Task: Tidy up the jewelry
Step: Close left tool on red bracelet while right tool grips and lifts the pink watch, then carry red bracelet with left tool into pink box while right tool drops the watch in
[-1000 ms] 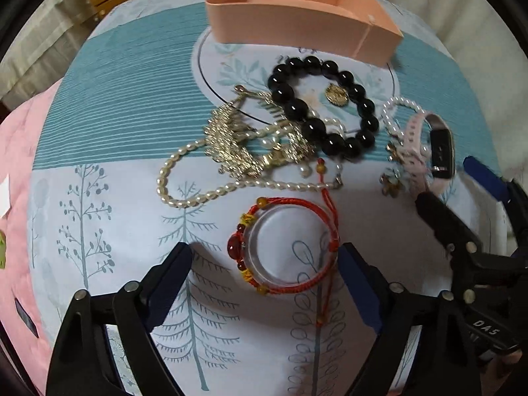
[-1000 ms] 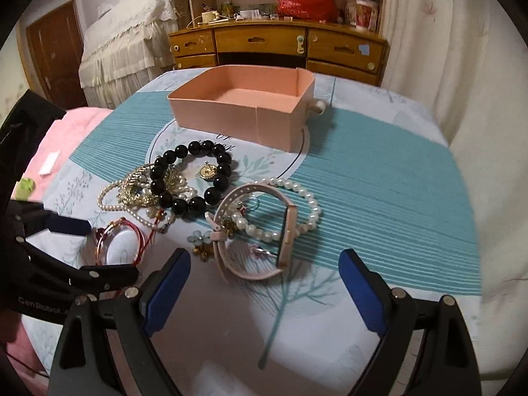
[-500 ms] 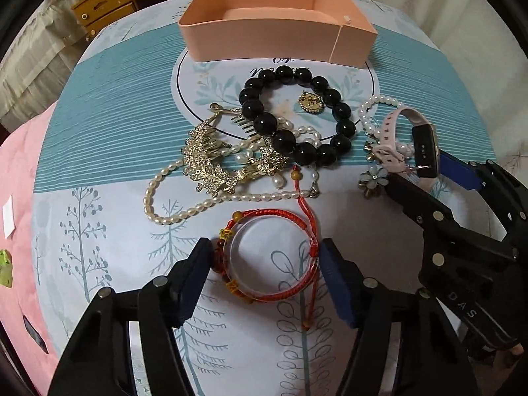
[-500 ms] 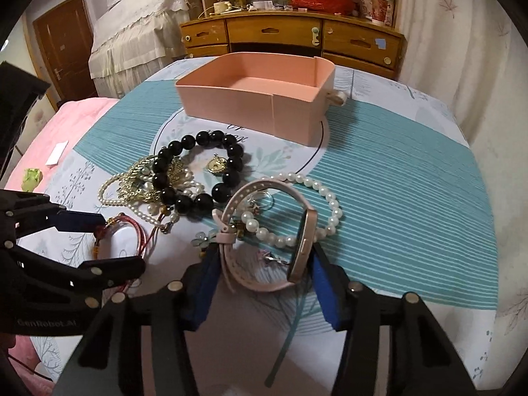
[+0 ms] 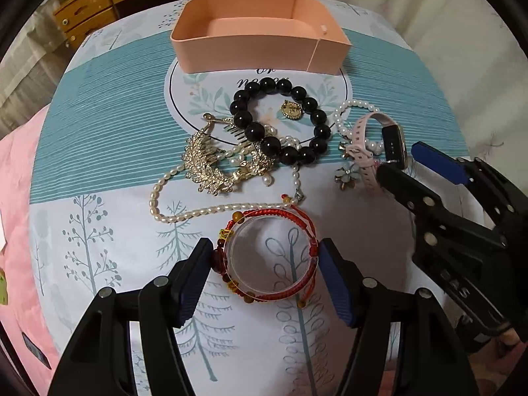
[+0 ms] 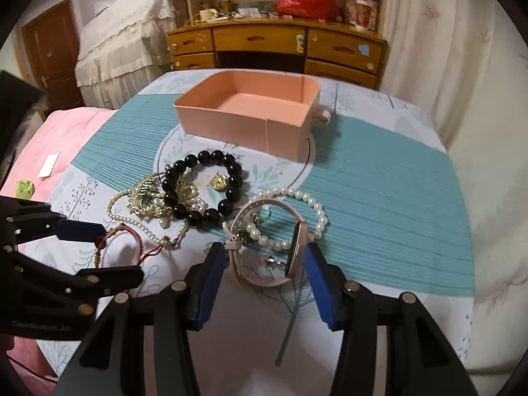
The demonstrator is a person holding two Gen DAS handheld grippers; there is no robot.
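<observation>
Jaws of the left gripper [image 5: 265,259] are pressing both sides of the red cord bracelet [image 5: 269,254], which is lying on the printed cloth [image 5: 99,231] covering the desk; its clear inner ring is blurring the pattern beneath. Jaws of the right gripper [image 6: 265,269] are closing on the pink smartwatch [image 6: 264,247], pads touching strap and case, though the strap's near loop is partly hiding a small charm. Pearl strands [image 5: 211,209], a gold comb [image 5: 211,165] and a black bead bracelet [image 5: 280,122] are overlapping, masking each other's clasps. Beyond them, the pink box [image 5: 260,44] is sitting open, its far wall cut off by glare.
</observation>
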